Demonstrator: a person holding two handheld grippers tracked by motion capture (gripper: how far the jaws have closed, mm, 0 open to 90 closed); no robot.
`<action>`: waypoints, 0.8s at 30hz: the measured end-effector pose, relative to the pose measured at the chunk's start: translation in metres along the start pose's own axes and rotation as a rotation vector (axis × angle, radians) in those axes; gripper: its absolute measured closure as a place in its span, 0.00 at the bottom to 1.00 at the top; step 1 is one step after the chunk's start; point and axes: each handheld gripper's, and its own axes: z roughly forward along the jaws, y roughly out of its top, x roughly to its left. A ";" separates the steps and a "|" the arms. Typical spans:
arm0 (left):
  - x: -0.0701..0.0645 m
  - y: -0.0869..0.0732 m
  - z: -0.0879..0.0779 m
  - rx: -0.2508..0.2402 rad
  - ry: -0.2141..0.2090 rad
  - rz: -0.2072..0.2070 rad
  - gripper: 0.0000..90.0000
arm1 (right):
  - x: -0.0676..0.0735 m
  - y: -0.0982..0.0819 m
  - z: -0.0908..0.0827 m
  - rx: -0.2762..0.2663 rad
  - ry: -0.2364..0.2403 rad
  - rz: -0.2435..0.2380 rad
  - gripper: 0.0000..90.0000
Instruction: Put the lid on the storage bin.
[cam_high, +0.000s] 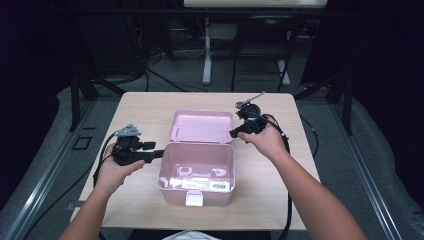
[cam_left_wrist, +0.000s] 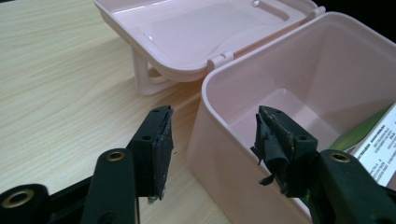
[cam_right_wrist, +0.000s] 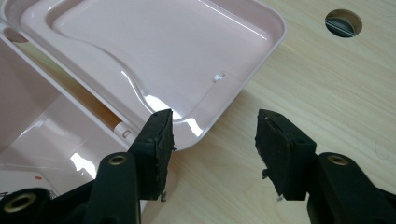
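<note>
A pink plastic box (cam_high: 197, 192) stands open in the middle of the table, its lid (cam_high: 201, 126) folded back flat behind it. A white and green labelled packet (cam_high: 200, 183) lies inside. My left gripper (cam_high: 159, 154) is at the box's left wall, open; in the left gripper view the box's near corner (cam_left_wrist: 205, 121) sits between the jaws of the gripper (cam_left_wrist: 212, 140), untouched by the pads. My right gripper (cam_high: 234, 133) hovers open at the lid's right corner; the lid (cam_right_wrist: 154, 46) edge lies just by its left jaw (cam_right_wrist: 214, 149).
The light wooden table (cam_high: 145, 107) has bare room left and right of the box. A round cable hole (cam_right_wrist: 343, 22) is in the tabletop beyond the lid. A white latch (cam_high: 194, 199) hangs on the box front. Stands and cables crowd the dark floor behind.
</note>
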 end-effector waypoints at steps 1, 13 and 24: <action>-0.001 0.000 0.000 0.004 -0.004 -0.002 0.54 | 0.000 0.001 0.001 0.004 0.000 0.002 0.51; -0.005 -0.002 0.006 0.005 -0.023 0.009 0.75 | -0.001 0.007 0.014 -0.017 -0.020 0.035 0.53; -0.010 -0.003 0.008 0.013 -0.026 0.018 0.83 | -0.008 0.009 0.027 -0.023 -0.037 0.100 0.56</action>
